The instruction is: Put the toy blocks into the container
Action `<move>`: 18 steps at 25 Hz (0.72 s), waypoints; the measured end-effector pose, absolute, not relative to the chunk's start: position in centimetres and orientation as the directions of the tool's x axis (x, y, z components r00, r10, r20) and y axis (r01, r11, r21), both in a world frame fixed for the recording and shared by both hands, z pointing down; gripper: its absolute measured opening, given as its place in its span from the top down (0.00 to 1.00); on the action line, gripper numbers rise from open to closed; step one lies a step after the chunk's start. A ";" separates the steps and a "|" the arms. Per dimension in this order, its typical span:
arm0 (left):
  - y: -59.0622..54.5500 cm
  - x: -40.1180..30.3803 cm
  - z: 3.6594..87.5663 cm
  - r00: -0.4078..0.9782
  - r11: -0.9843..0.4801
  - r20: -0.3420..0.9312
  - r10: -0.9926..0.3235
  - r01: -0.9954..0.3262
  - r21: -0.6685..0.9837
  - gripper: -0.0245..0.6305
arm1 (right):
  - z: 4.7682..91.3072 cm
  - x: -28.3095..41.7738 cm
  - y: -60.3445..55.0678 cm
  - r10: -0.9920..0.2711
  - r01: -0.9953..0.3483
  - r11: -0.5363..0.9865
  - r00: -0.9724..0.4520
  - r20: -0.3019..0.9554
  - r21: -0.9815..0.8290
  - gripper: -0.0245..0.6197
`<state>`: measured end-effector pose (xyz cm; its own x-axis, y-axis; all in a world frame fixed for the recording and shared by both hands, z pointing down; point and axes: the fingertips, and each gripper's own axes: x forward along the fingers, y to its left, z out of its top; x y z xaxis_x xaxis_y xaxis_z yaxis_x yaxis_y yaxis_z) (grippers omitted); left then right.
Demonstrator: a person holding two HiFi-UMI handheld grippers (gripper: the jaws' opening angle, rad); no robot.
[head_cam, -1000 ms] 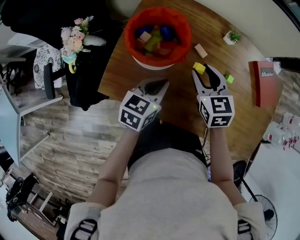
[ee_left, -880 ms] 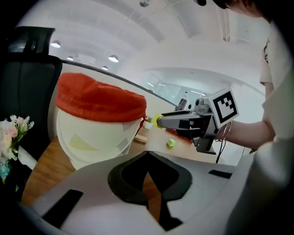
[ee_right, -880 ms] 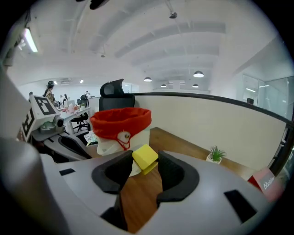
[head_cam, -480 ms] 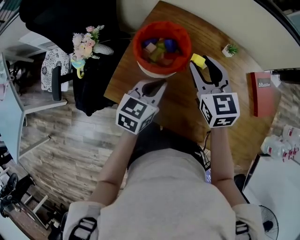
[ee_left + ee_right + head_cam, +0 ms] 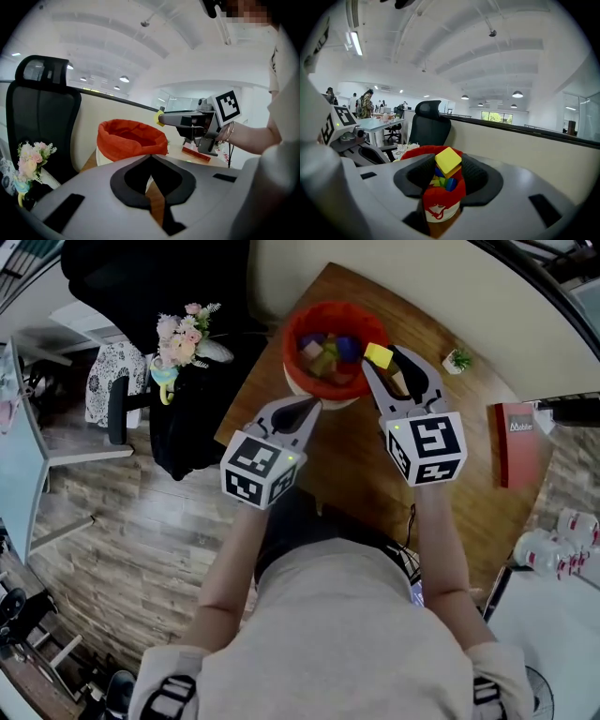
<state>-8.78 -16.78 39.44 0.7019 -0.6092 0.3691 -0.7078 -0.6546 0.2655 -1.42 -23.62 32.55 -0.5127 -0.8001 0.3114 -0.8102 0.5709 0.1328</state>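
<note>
A white container (image 5: 322, 393) with an orange lining holds several coloured blocks at the far end of the wooden table (image 5: 352, 460). My right gripper (image 5: 383, 360) is shut on a yellow block (image 5: 379, 354) and holds it above the container's right rim. Along its own jaws the yellow block (image 5: 448, 161) hangs over the container (image 5: 439, 202). My left gripper (image 5: 307, 407) sits just short of the container, shut, with nothing in it. In the left gripper view its jaws meet in front of the container (image 5: 131, 139), and the right gripper (image 5: 187, 120) carries the yellow block (image 5: 160, 118).
A red book (image 5: 518, 432) lies at the table's right edge and a small potted plant (image 5: 458, 359) stands at the far right. A black office chair (image 5: 159, 282) and a bunch of flowers (image 5: 183, 331) stand left of the table, off its edge.
My right gripper has carried the yellow block up from the table and left, over the container's rim. The left gripper stays shut near the container's front.
</note>
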 end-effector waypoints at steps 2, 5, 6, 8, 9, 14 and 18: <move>-17.1 -9.2 39.1 0.693 -0.644 0.362 -0.624 -0.718 0.263 0.94 | 32.6 -2.2 -24.2 -0.790 -0.801 0.584 -0.524 0.319 0.132 0.67; -17.3 -9.7 38.8 0.680 -0.627 0.350 -0.644 -0.732 0.268 0.94 | 33.3 -3.3 -24.7 -0.772 -0.785 0.606 -0.539 0.337 0.131 0.67; -17.4 -9.9 38.8 0.676 -0.619 0.346 -0.651 -0.736 0.273 0.94 | 33.5 -3.6 -24.8 -0.766 -0.779 0.613 -0.544 0.342 0.132 0.67; -17.3 -10.1 38.8 0.667 -0.602 0.339 -0.663 -0.745 0.288 0.94 | 33.9 -4.2 -25.0 -0.755 -0.769 0.625 -0.553 0.351 0.134 0.67; -17.3 -10.1 38.9 0.664 -0.595 0.337 -0.667 -0.748 0.294 0.94 | 34.1 -4.3 -25.1 -0.752 -0.765 0.630 -0.556 0.355 0.136 0.67; -17.4 -10.4 39.4 0.658 -0.583 0.341 -0.672 -0.753 0.305 0.94 | 34.8 -4.3 -25.8 -0.753 -0.768 0.625 -0.547 0.367 0.139 0.67; -17.3 -10.4 39.7 0.657 -0.576 0.340 -0.673 -0.754 0.316 0.94 | 34.9 -3.9 -25.9 -0.764 -0.777 0.612 -0.533 0.363 0.149 0.67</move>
<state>-10.35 -17.33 39.65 0.6568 -0.6731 0.3400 -0.7539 -0.5762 0.3156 -3.91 -25.93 34.87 -0.5326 -0.7643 0.3635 -0.7767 0.6120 0.1489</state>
